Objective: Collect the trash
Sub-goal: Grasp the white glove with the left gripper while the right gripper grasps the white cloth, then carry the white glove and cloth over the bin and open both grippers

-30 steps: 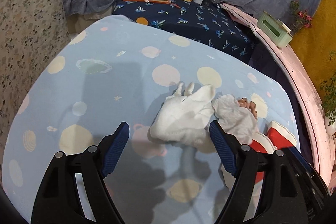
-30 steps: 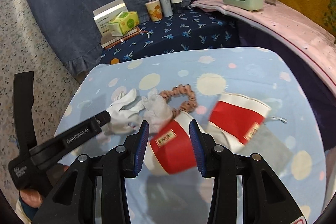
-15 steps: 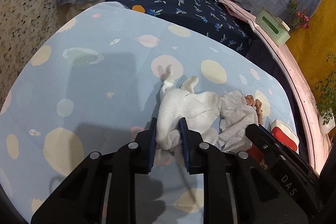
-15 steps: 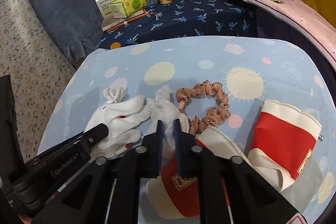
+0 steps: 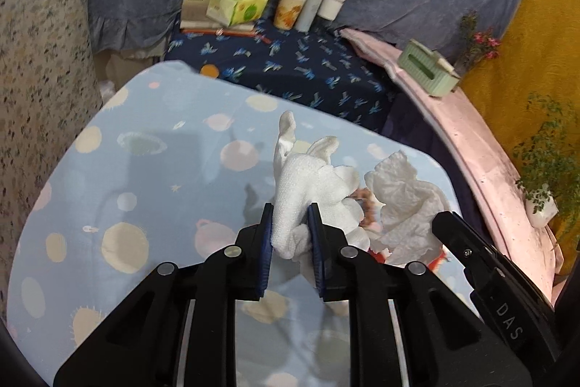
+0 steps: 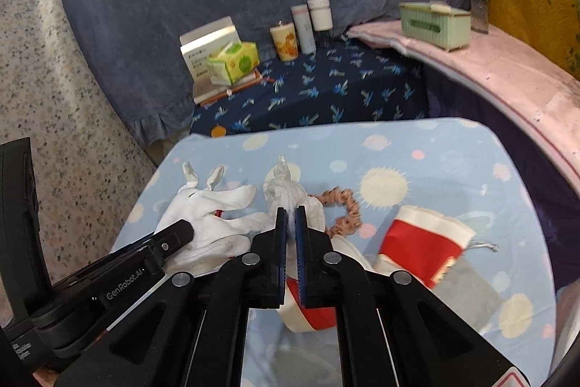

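With our left gripper we are pinching the white glove above the spotty blue cloth. With our right gripper we are squeezing the crumpled tissue, beside the red paper cups.

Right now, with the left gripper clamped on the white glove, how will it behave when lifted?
Likely floppy: the white glove bunches between the left gripper's pads and its fingers droop loosely. Probably light, since thin knit cloth shows. It may drag the crumpled tissue lying against it, though the right gripper pinches that one.
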The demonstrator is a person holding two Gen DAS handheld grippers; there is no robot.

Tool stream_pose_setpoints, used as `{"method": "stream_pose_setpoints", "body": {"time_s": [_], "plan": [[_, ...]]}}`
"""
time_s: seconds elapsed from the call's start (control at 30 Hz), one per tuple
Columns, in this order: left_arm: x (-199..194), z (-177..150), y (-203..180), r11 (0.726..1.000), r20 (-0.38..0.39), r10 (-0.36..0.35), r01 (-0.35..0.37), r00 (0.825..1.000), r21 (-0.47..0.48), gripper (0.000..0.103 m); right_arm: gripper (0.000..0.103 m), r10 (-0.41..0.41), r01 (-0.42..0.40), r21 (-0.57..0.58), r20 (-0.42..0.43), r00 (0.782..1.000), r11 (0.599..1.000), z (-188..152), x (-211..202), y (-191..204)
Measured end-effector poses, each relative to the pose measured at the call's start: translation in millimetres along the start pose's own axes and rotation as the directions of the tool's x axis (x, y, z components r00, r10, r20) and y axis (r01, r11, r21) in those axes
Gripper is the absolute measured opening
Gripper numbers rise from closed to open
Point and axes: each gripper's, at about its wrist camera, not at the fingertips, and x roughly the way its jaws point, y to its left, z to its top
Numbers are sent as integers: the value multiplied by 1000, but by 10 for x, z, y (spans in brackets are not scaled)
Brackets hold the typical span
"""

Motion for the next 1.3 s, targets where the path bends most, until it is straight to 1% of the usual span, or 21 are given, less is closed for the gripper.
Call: {"method": "stream_pose_setpoints", "body": {"time_s": [0.13,0.3,0.4,0.6,0.73,0.9,1.17,1.2,1.3], "plan": [[-296,-25,-331,998,32,-37,36,999,44,18,5,-16,15,16,59,998,1000,59,-405,-119],[-599,-137,-757,991,55,-82,76,995,108,18,5,-44,38,42,133,990,998,76,-939,-321],[-768,-238,-1045,983,63,-115,104,991,154,18,5,-60,50,63,167,984,997,27,-1211,-456],[-982,-473,-1583,959,59,-167,149,984,239,18,5,-112,88,114,221,969,989,-98,-1705,-812],[-1083,-650,-1926,938,47,-205,183,978,293,18,5,-156,117,164,245,957,979,-203,-1997,-1093],[-1152,-891,-2364,905,19,-245,222,969,364,18,5,-216,156,229,264,940,961,-372,-2325,-1465],[-1187,-1249,-2911,849,-30,-292,274,956,452,18,5,-302,212,325,261,917,922,-642,-2693,-2030],[-1185,-1290,-2970,843,-38,-297,280,954,459,18,5,-302,212,325,261,917,922,-642,-2693,-2030],[-1172,-1418,-3127,823,-65,-308,301,949,483,18,5,-328,227,359,254,910,905,-753,-2781,-2220]]}}
